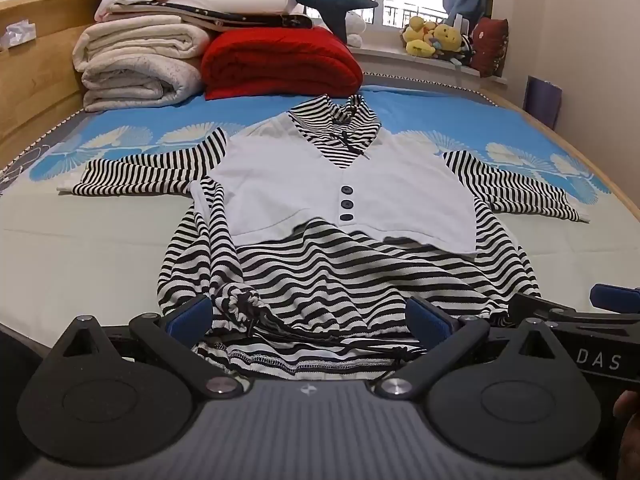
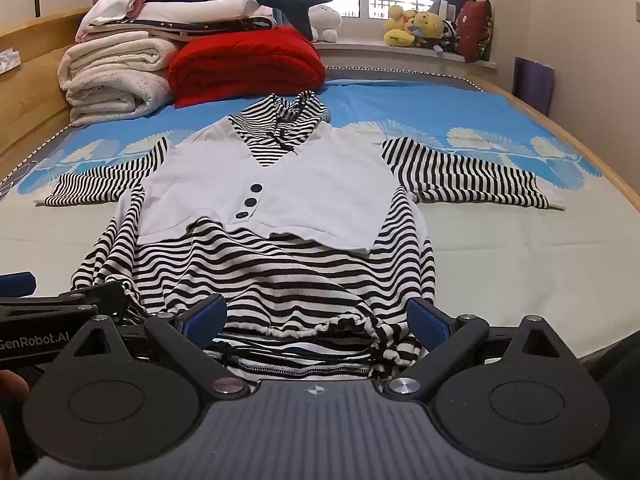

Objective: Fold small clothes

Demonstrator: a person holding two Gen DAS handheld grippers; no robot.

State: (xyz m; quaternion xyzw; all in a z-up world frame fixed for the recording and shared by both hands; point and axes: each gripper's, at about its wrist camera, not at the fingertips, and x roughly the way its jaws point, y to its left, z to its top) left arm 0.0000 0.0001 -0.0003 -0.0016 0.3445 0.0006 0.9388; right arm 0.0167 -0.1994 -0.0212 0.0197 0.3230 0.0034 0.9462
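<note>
Beyond the striped dress (image 1: 340, 272) sit folded quilts (image 1: 136, 64); both tongs (image 1: 310, 316) (image 2: 316, 318) gape wide at its hem.

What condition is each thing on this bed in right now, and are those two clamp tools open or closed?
Striped top: spread flat, sleeves out, unfolded.
White vest panel: lying flat, its three buttons in view.
Left gripper: open, at the hem.
Right gripper: open, at the hem.
Red blanket: folded.
White quilts: folded, stacked.
</note>
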